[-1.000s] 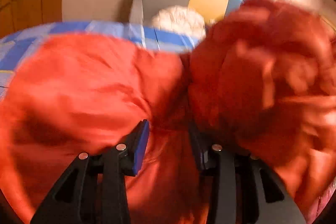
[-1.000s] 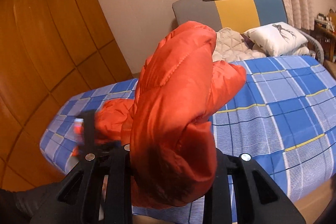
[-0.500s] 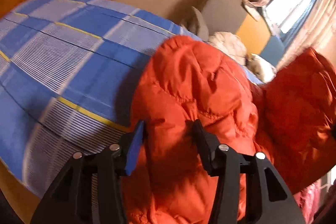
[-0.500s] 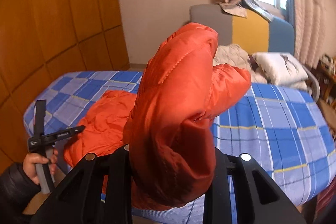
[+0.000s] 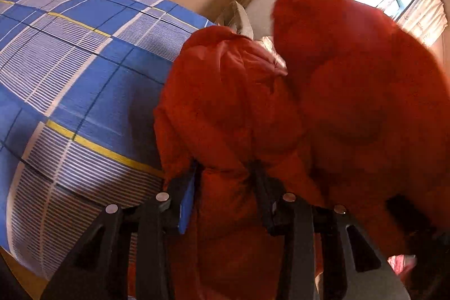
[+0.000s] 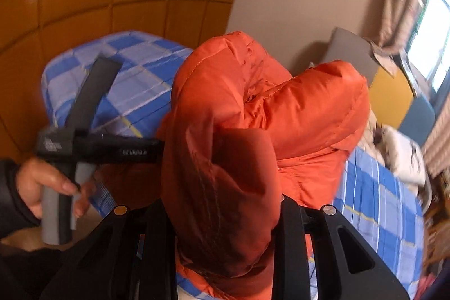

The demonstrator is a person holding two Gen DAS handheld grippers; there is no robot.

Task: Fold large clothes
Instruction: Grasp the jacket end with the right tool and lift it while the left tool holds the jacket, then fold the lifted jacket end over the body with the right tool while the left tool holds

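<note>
The orange puffer jacket [image 5: 230, 108] is glossy, quilted and thickly bunched, held up over the bed [image 5: 70, 69] with its blue checked cover. The left gripper [image 5: 225, 187] has a padded fold between its fingers, which are closing on the fabric. The right gripper [image 6: 222, 204] is clamped on another thick wad of the same jacket [image 6: 253, 114], which bulges up and over its fingers. At the left of the right wrist view, a hand [image 6: 42, 184] grips the other tool's handle.
</note>
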